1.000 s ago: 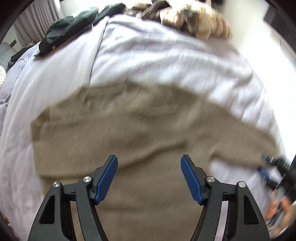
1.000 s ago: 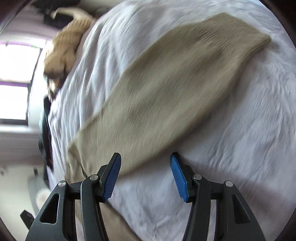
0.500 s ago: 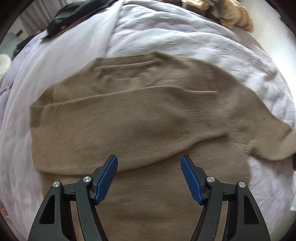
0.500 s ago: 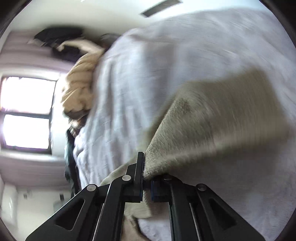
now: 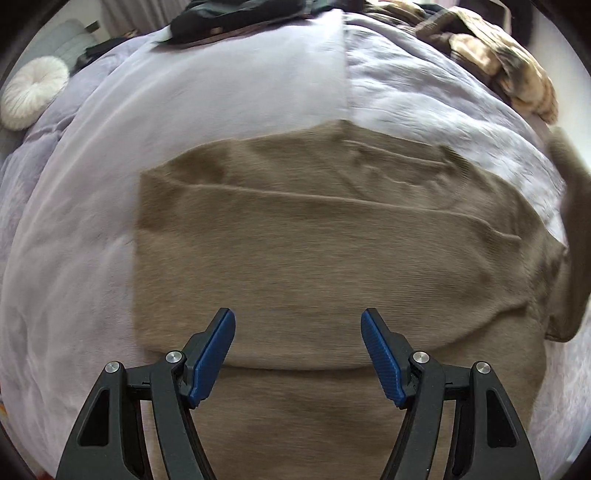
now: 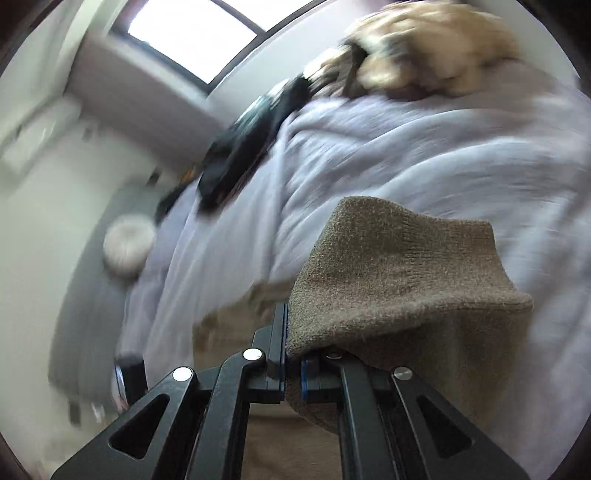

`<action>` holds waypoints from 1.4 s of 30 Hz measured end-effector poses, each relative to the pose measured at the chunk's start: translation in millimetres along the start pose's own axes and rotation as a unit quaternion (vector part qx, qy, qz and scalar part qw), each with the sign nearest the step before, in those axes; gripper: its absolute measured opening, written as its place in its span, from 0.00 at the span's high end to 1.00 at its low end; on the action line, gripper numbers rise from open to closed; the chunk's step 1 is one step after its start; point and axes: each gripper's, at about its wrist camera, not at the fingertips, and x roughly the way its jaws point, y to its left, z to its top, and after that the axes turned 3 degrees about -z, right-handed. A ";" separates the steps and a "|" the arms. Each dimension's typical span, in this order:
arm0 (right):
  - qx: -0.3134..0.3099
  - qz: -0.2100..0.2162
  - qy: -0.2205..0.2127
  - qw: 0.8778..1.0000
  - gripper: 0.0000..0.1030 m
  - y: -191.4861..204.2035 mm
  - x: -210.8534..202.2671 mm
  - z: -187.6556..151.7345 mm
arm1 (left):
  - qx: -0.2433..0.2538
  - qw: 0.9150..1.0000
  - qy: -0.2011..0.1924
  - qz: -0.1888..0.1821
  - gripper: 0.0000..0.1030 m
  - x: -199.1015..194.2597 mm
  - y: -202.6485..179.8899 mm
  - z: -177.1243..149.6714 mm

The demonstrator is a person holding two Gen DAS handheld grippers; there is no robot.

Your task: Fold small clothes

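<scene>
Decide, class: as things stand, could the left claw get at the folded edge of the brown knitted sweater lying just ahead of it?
Probably yes. The left claw is open above the brown knitted sweater, and nothing lies between its fingers and the fold.

The sweater (image 5: 314, 251) lies spread on the bed (image 5: 229, 96), near side. A round cushion (image 5: 31, 92) sits far left, dark clothes (image 5: 236, 16) at the far edge, a knitted heap (image 5: 506, 62) far right.
</scene>
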 end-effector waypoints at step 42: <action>0.327 -0.030 0.036 0.944 0.49 -92.7 15.8 -141.6 | -0.152 0.948 0.021 -0.277 0.50 53.4 75.6 22.0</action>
